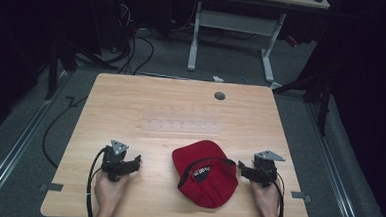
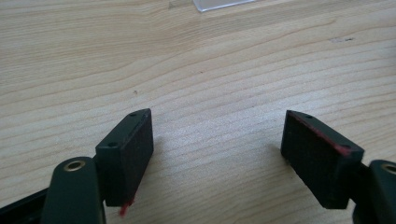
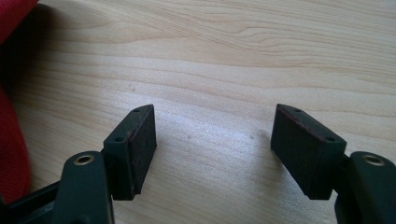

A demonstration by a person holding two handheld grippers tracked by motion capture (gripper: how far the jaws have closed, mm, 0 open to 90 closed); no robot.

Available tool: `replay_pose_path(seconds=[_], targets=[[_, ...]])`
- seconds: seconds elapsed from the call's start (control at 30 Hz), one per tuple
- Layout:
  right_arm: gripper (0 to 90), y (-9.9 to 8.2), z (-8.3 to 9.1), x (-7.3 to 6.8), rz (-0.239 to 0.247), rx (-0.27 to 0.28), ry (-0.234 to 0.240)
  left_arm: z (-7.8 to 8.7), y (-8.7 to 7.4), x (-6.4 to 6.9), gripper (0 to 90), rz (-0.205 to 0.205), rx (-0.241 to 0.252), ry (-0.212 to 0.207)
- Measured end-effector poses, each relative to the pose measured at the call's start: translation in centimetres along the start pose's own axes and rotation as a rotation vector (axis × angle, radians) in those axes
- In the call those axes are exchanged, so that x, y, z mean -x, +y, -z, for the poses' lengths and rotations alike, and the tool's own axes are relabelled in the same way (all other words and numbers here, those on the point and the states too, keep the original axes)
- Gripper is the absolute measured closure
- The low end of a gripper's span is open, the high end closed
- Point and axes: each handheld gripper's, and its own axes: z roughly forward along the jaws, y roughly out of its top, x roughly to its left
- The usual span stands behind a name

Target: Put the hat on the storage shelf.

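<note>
Cap: the red cap point(image 1: 205, 171) lies on the table point(image 1: 131, 105) near its front edge, between the two grippers, crown down so the black inner band and a label face up.
Cap make: soft cloth, rounded and slightly slumped; it would probably fold under a pinch rather than resist.
Right gripper: the right gripper point(image 1: 243, 171) sits just right of the cap, jaws pointing at its rim, spread wide with nothing between them. In the right gripper view point(image 3: 212, 144) red cloth edges the left side, so the cap is close but not touched.
Left gripper: the left gripper point(image 1: 135, 161) rests left of the cap, a little apart, jaws wide and empty over bare wood point(image 2: 217, 140).
Why so: both seem set to take the cap from opposite sides.
Pads: black, flat, blocky, with faint red lint at the edges.
Table: pale wood grain, smooth, matte.
Strip: a clear plastic strip point(image 1: 182, 124) lies behind the cap, towards the middle of the table.
</note>
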Motion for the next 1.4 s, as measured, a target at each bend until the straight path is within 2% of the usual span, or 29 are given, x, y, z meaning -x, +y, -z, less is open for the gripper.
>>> replay_pose_path(seconds=[0.27,0.37,0.43,0.63,0.73,0.83,0.87,0.9,0.97,1.07,1.17,1.37,1.4], targets=[[33.4,0.0,0.0,0.0,0.001,0.002,-0.002,0.0,0.0,0.0,25.2,0.001,0.0,-0.001],[38.3,-0.1,0.2,-0.1,-0.016,0.0,-0.015,0.0,0.0,0.0,25.2,0.001,0.0,-0.001],[40.3,-0.1,0.4,0.1,-0.025,-0.001,-0.007,0.0,0.0,0.0,25.2,0.0,-0.001,-0.002],[43.0,-0.1,2.0,0.4,-0.054,0.077,0.028,0.0,0.0,0.0,25.2,-0.002,-0.002,-0.003],[42.9,-0.1,3.1,0.4,-0.066,0.112,0.074,0.0,0.0,0.0,25.0,-0.002,-0.003,-0.004],[42.4,-0.1,3.8,0.4,-0.065,0.14,0.093,0.0,0.0,0.0,25.0,-0.002,-0.003,-0.004],[42.0,-0.2,4.2,0.4,-0.07,0.153,0.11,0.0,0.0,0.0,25.0,-0.002,-0.002,-0.004],[40.9,-0.2,5.0,0.4,-0.086,0.181,0.147,0.0,0.0,0.0,25.0,-0.002,-0.002,-0.004],[39.9,-0.2,5.7,0.2,-0.088,0.202,0.184,0.0,0.0,0.0,25.0,-0.002,-0.002,-0.004],[39.3,-0.1,6.2,-0.2,-0.072,0.21,0.203,0.0,0.0,0.0,25.0,-0.002,-0.002,-0.004],[37.1,0.1,6.6,-0.8,-0.063,0.214,0.249,0.0,0.0,0.0,25.0,-0.002,-0.002,-0.004],[33.4,0.5,6.2,-2.4,-0.032,0.214,0.326,0.0,0.0,0.0,25.0,-0.002,-0.003,-0.003],[33.4,0.5,6.2,-2.4,-0.032,0.214,0.326,0.0,0.0,0.0,25.0,-0.002,-0.003,-0.004]])
